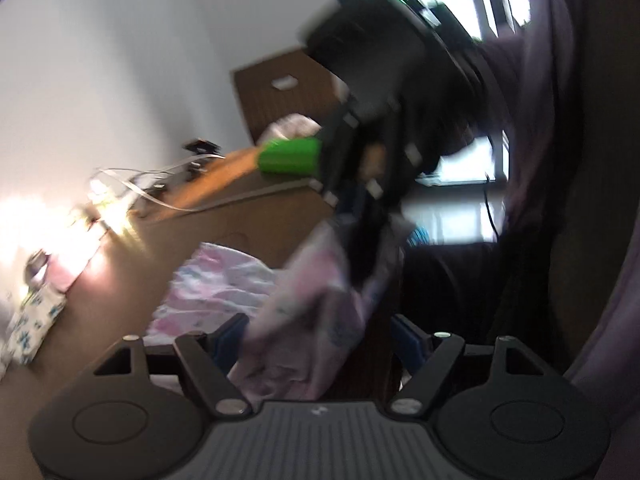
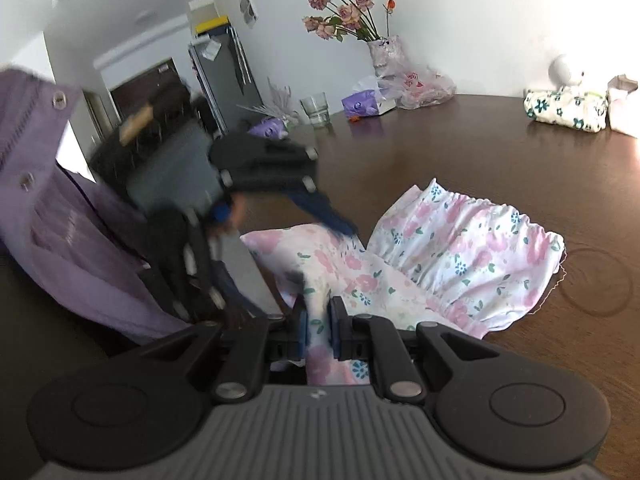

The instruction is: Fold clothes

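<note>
bare table (image 2: 460,152) beyond floral garment (image 2: 460,256): open passage | far edge blocked: glass (image 2: 316,109), flower vase (image 2: 386,54), plastic bags (image 2: 424,88), floral pouch (image 2: 566,110) | left gripper (image 2: 280,216) over garment's near-left corner | person's purple clothing (image 2: 72,240) crowds left side

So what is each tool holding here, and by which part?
The right tool is shut on the floral garment, pinching a bunched fold at its near edge. The left tool is open; cloth hangs between its fingers, ungripped.
</note>
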Available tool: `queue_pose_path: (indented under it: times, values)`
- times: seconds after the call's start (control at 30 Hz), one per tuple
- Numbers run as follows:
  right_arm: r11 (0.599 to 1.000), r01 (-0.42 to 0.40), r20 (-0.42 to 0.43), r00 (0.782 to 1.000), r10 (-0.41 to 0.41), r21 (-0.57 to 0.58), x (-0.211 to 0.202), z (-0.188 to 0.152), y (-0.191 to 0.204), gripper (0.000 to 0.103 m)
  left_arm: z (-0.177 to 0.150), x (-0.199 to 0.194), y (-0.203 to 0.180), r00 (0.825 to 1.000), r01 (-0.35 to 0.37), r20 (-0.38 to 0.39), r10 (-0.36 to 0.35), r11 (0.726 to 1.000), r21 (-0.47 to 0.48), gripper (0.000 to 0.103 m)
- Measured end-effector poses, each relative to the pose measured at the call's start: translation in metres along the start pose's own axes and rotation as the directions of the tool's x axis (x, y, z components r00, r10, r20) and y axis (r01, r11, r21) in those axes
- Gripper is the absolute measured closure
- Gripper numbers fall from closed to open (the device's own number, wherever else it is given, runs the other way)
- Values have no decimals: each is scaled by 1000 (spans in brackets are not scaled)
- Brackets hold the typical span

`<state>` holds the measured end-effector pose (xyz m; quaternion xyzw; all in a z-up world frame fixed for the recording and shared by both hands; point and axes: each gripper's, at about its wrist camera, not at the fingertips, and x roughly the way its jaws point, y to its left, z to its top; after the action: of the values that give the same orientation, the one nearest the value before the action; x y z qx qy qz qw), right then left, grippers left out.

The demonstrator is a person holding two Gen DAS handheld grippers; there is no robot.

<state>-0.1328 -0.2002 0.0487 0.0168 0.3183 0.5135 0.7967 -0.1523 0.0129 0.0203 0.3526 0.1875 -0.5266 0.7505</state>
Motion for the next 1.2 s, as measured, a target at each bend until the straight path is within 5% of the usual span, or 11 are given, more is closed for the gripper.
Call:
queue_pose_path:
  times: [0.07, 0.13, 0.23, 0.27, 0.37, 0.4, 0.57, 0.67, 0.93, 1.07, 1.2]
  values:
    - [1000, -8, -4, 1000, 8, 26, -1, 2, -4, 92, -2, 9, 2, 999, 31, -7, -31, 999, -8, 35]
    - [999, -14, -9, 1000, 15, 47, -2, 5, -7, 92, -5, 16, 7, 998, 58, -15, -59, 997, -42, 62]
    - [999, -3, -12, 1000, 3, 48, -5, 6, 2, 90, -16, 16, 25, 990, 142, 30, -139, 977, -162, 72]
    - [999, 12, 10, 1000, -13, 47, -9, 5, 4, 82, -21, 17, 31, 986, 166, 50, -159, 963, -212, 74]
    - [997, 66, 99, 993, -70, 41, -26, -3, 10, 20, -35, 19, 48, 970, 243, 119, -214, 900, -362, 75]
    - [996, 85, 131, 987, -89, 30, -33, -7, 12, 11, -38, 18, 55, 962, 271, 142, -233, 871, -410, 76]
    - [983, 186, 151, 971, -183, -3, -43, -32, 10, 10, -47, 14, 80, 909, 416, 260, -325, 744, -522, 77]
    - [965, 263, 146, 955, -257, -19, -37, -41, 5, 10, -49, 17, 89, 903, 431, 266, -339, 711, -556, 77]
    - [982, 181, 196, 966, -168, -46, -19, -36, -8, 11, -51, 18, 93, 877, 474, 251, -410, 646, -599, 76]
    - [997, 70, 191, 979, -72, 17, -17, -37, -23, 29, -53, 18, 95, 870, 483, 263, -417, 611, -627, 75]
    - [994, 8, 203, 979, -30, 110, -17, -38, -41, 31, -61, 17, 103, 838, 535, 347, -422, 506, -677, 71]
